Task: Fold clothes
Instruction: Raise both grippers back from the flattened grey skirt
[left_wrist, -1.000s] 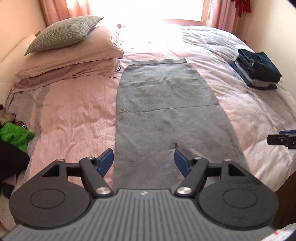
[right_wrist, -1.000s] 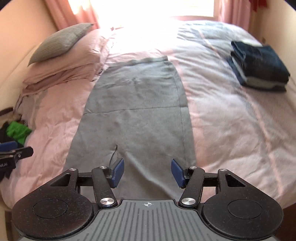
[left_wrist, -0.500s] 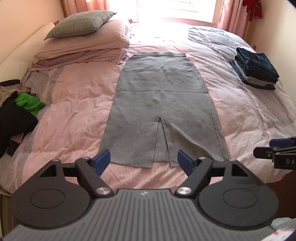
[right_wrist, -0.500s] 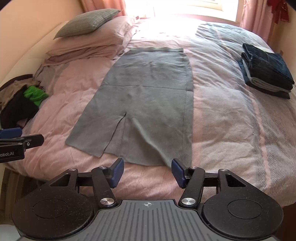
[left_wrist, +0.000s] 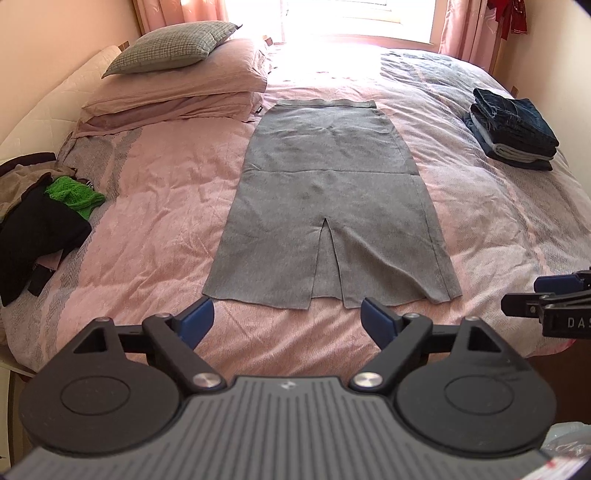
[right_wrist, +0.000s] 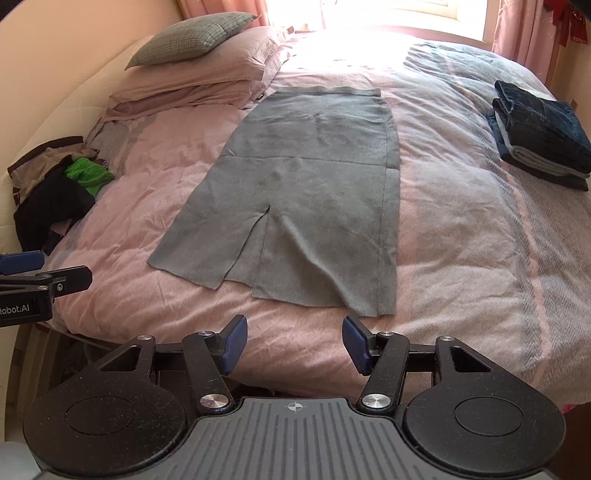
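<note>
A long grey skirt (left_wrist: 328, 192) (right_wrist: 306, 184) lies flat on the pink bed, waistband towards the window, its hem with a centre slit nearest me. My left gripper (left_wrist: 286, 319) is open, held above the bed's near edge just short of the hem, nothing between its blue pads. In its own view my right gripper (right_wrist: 293, 341) is also open and empty, a little back from the hem's right part. Each gripper's tip shows at the side of the other's view: the right one (left_wrist: 546, 295), the left one (right_wrist: 33, 271).
A folded stack of dark jeans (left_wrist: 513, 127) (right_wrist: 539, 131) sits on the bed's right side. Stacked pillows (left_wrist: 184, 81) lie at the far left. A heap of black, brown and green clothes (left_wrist: 40, 206) (right_wrist: 55, 188) lies at the left edge. Bare bedspread (right_wrist: 480, 229) spreads right of the skirt.
Both grippers have drawn back from over the skirt to beyond the bed's near edge. The whole skirt now shows. Both stay open and empty.
</note>
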